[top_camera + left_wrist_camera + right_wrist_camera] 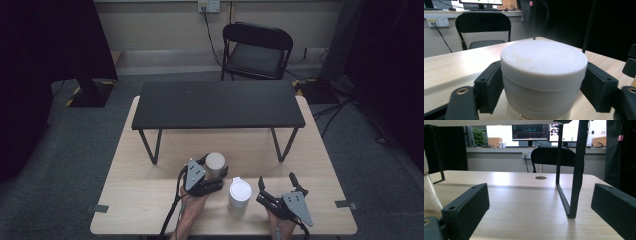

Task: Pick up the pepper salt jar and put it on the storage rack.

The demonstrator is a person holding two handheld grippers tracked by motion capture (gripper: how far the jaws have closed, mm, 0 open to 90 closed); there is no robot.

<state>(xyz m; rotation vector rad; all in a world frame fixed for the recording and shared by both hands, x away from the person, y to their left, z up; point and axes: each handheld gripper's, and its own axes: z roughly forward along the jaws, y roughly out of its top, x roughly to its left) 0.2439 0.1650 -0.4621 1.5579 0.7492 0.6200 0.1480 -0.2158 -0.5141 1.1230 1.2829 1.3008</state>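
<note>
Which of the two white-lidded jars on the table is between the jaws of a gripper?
The farther jar, with the left gripper closed around it just below its lid. The nearer jar stands free between both grippers.

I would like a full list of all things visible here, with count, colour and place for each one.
jar with lid: one, white, on the table, between the left jaws
bottle: one, white lid, clear body, front of the table between the grippers
table: one, light wood, centre
shelf: one, black, standing on the table's far half
chair: one, black, behind the table
wall socket: one, white, on the far wall
left hand-held gripper: one, black, jaws against the jar's sides
right hand-held gripper: one, black, jaws open, front right
</note>
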